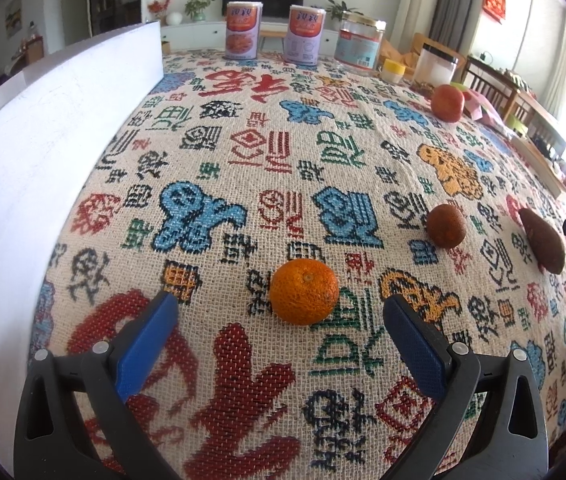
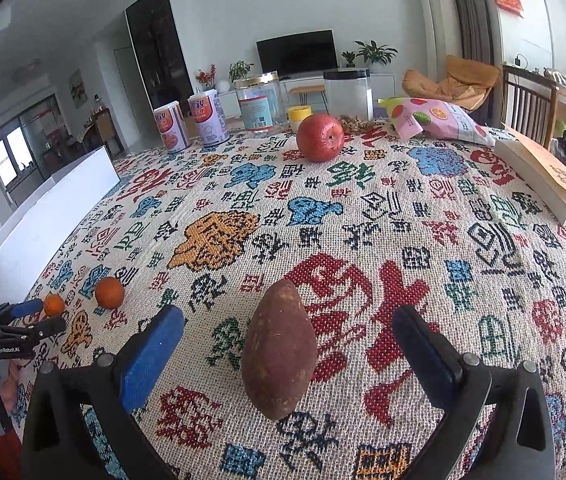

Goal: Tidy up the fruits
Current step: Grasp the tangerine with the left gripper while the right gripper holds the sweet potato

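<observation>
A bright orange tangerine [image 1: 304, 291] lies on the patterned cloth just ahead of my left gripper [image 1: 279, 306], which is open with the fruit between its blue fingertips, not touching. A darker orange fruit [image 1: 446, 226] lies further right. A brown sweet potato [image 2: 279, 350] lies between the open fingers of my right gripper [image 2: 289, 322]; it also shows in the left wrist view [image 1: 542, 240]. A red apple [image 2: 320, 137] sits at the far side of the table. The left gripper [image 2: 45, 316] shows at the left edge of the right wrist view, by the tangerine [image 2: 54, 305].
A white box [image 1: 35, 148] stands along the left of the table. Two cans [image 1: 243, 30], a glass jar [image 1: 360, 45], a clear container [image 2: 348, 94], a yellow cup [image 2: 299, 114], a snack bag [image 2: 439, 120] and a book [image 2: 547, 178] line the far and right sides.
</observation>
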Available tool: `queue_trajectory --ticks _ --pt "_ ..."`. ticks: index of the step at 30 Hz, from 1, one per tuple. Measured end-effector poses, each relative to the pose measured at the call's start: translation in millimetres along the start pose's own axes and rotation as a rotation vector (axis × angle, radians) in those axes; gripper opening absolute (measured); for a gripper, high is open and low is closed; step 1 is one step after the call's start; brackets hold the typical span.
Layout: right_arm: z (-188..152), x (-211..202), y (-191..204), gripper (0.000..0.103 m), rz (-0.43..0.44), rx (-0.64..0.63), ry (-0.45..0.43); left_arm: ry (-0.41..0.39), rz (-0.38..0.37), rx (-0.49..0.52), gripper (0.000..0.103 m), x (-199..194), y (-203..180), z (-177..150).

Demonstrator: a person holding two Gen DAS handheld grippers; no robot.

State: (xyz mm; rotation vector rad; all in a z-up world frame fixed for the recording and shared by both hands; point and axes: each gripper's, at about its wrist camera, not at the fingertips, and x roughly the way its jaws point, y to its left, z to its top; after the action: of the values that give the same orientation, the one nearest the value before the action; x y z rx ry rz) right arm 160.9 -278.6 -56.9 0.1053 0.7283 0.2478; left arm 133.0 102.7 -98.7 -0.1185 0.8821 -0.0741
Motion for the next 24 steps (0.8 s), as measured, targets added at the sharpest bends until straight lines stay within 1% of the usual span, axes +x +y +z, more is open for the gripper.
queue_trajectory --ticks 1,3,5,6,8,9,10,11,12,13,14,15,16,17,18,19,20,21,22,24 --pt "-0.2 -2.1 -5.4 0.103 -0.001 0.013 -0.001 -0.005 -0.028 -0.019 0.102 -3.1 3.6 -0.7" --pt "-2.2 -6.4 -17.5 0.103 -0.016 0.045 0.002 -0.012 -0.059 -0.044 0.102 -10.1 5.8 -4.3" --pt "-5.4 -10.1 -31.9 0.103 -0.015 0.093 0.011 -0.028 -0.075 -0.022 0.101 -16.2 -2.0 -9.8" --pt "-6.5 -11.3 -37.4 0.103 -0.004 0.115 0.016 -0.034 -0.068 0.019 0.101 -17.5 -10.1 -11.0" --pt "-8.0 -13.7 -44.0 0.103 0.027 0.149 0.026 -0.035 0.000 0.123 0.101 -14.8 -28.2 -8.2" --pt "-7.6 -14.9 -44.1 0.103 0.046 0.153 0.028 -0.024 0.036 0.154 0.100 -9.9 -34.3 -4.7" --pt "-6.6 -17.3 -42.2 0.102 0.064 0.147 0.027 -0.015 0.060 0.164 0.099 -4.7 -36.8 -1.1" --pt "-5.4 -20.3 -39.2 0.102 0.066 0.138 0.019 -0.011 0.069 0.158 0.095 0.1 -36.7 2.4" --pt "-4.3 -22.9 -36.1 0.102 0.062 0.132 0.013 -0.002 0.071 0.141 0.080 4.8 -34.0 5.5" --pt "-3.3 -24.0 -33.1 0.102 0.070 0.128 0.015 0.019 0.066 0.123 0.071 10.1 -31.9 8.0" --pt "-2.9 -23.5 -29.4 0.101 0.091 0.124 0.027 0.010 0.063 0.113 0.066 10.5 -30.0 9.4" --pt "-3.2 -21.5 -23.4 0.097 0.123 0.114 0.046 0.006 0.048 0.113 0.044 8.8 -26.6 9.0" --pt "-3.9 -19.5 -15.4 0.094 0.152 0.095 0.067 0.002 0.053 0.127 0.032 6.2 -25.9 8.2" --pt "-5.7 -15.6 -2.7 0.087 0.179 0.061 0.094 0.008 0.048 0.139 0.029 3.8 -24.8 7.5" --pt "-7.4 -12.2 10.5 0.083 0.201 0.021 0.120 0.014 0.033 0.138 0.029 0.1 -21.7 6.0" --pt "-10.1 -9.6 25.7 0.083 0.200 -0.030 0.149 0.014 0.020 0.133 0.029 -6.2 -17.7 3.1" --pt "-10.1 -11.0 35.7 0.078 0.193 -0.074 0.149 0.010 0.013 0.134 0.028 -13.6 -14.4 0.5" --pt "-10.3 -12.7 39.4 0.070 0.191 -0.094 0.153 0.002 0.009 0.134 0.028 -22.1 -10.5 -2.2" --pt "-9.3 -13.8 35.7 0.066 0.190 -0.072 0.164 -0.009 0.001 0.128 0.028 -30.9 -5.4 -4.7" --pt "-8.4 -24.1 8.5 0.065 0.165 0.048 0.150 -0.022 -0.028 0.091 0.028 -44.7 7.0 -9.0"
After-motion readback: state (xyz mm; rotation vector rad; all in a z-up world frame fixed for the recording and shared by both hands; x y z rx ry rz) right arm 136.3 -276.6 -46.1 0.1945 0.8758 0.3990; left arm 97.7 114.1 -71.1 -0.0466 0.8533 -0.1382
